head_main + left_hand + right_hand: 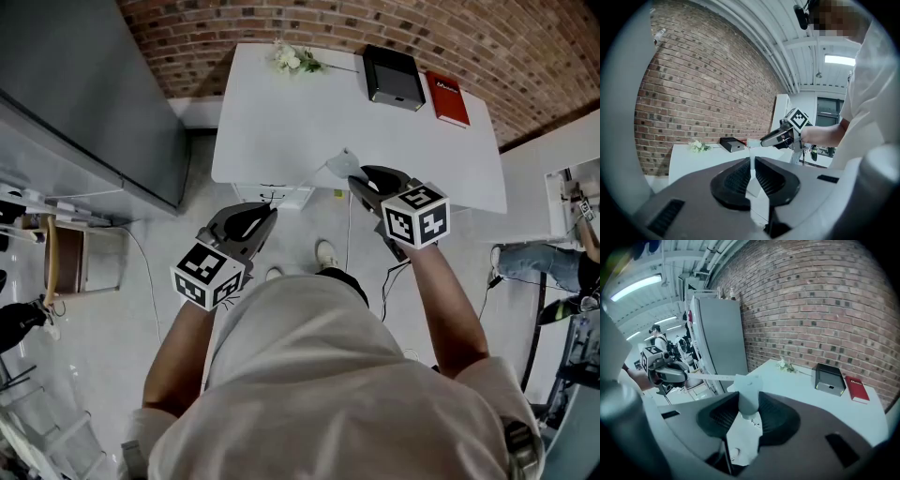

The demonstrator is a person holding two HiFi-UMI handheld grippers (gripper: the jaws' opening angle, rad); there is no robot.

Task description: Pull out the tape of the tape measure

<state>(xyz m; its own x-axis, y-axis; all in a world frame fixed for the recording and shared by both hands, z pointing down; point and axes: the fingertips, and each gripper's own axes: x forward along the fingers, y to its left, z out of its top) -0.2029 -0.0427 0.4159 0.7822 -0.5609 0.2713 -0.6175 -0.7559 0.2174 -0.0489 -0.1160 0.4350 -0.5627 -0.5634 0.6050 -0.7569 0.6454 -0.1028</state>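
My right gripper [749, 401] is shut on the pale tape measure body [748, 392], which stands upright between its black pads. From the body a thin white tape [710, 377] runs left to my left gripper [670, 373]. In the left gripper view the jaws stand nearly together, and my left gripper [751, 165] is shut on the tape [750, 176] seen edge on; it leads up toward the right gripper [780, 136]. In the head view the left gripper [269, 212] and right gripper [354, 178] hang over the floor by the table's front edge, the body [342, 164] at the right one's tips.
A white table [281, 141] against the brick wall carries a black box [394, 75], a red book [448, 97] and small flowers [295, 59]. A grey cabinet [84, 94] stands at the left. A white box [277, 194] sits under the table edge. The person's shoe [326, 253] is below.
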